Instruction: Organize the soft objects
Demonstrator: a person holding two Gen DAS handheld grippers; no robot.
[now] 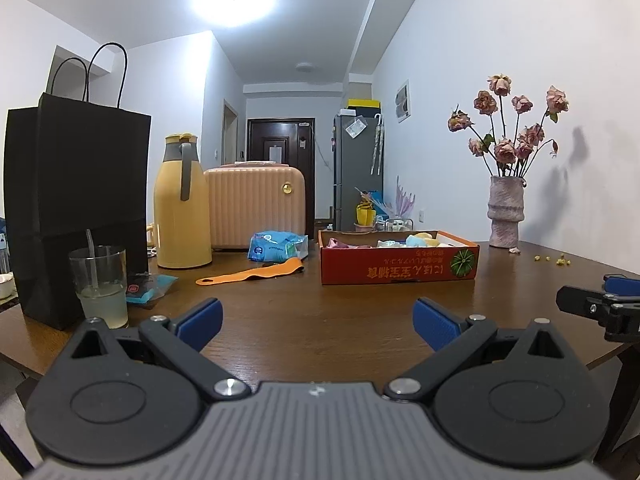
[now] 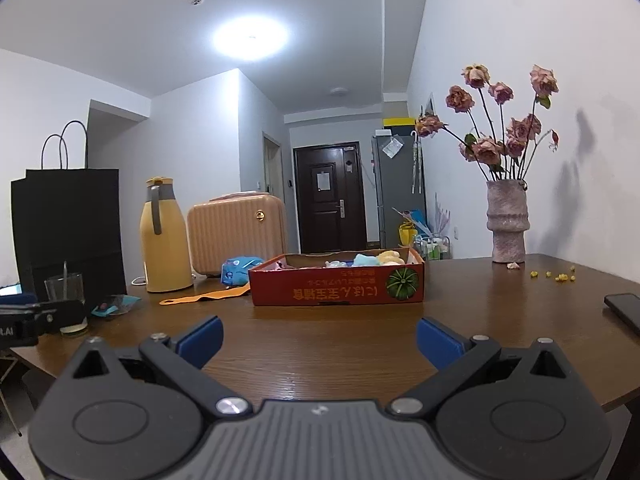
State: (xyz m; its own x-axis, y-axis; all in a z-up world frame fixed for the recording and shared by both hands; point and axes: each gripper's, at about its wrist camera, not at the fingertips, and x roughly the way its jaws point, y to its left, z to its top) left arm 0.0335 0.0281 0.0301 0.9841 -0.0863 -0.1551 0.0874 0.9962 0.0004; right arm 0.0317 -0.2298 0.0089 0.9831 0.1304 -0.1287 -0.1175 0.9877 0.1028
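A shallow red cardboard box [image 1: 398, 266] [image 2: 338, 286] sits on the brown table and holds several soft toys in pastel colours [image 1: 416, 240] [image 2: 374, 259]. A blue soft packet [image 1: 278, 246] [image 2: 238, 270] lies left of the box, with an orange strap [image 1: 252, 274] [image 2: 204, 297] in front of it. My left gripper [image 1: 318, 322] is open and empty, low over the table's near edge. My right gripper [image 2: 320, 340] is open and empty, also well short of the box. The right gripper's side shows at the right edge of the left wrist view [image 1: 596, 306].
A black paper bag [image 1: 76, 208], a glass with a pale drink [image 1: 100, 286], a yellow thermos jug [image 1: 182, 204] and a peach case [image 1: 256, 206] stand at the left. A vase of dried roses [image 1: 506, 212] stands at the right. A dark phone [image 2: 626, 310] lies at the right edge.
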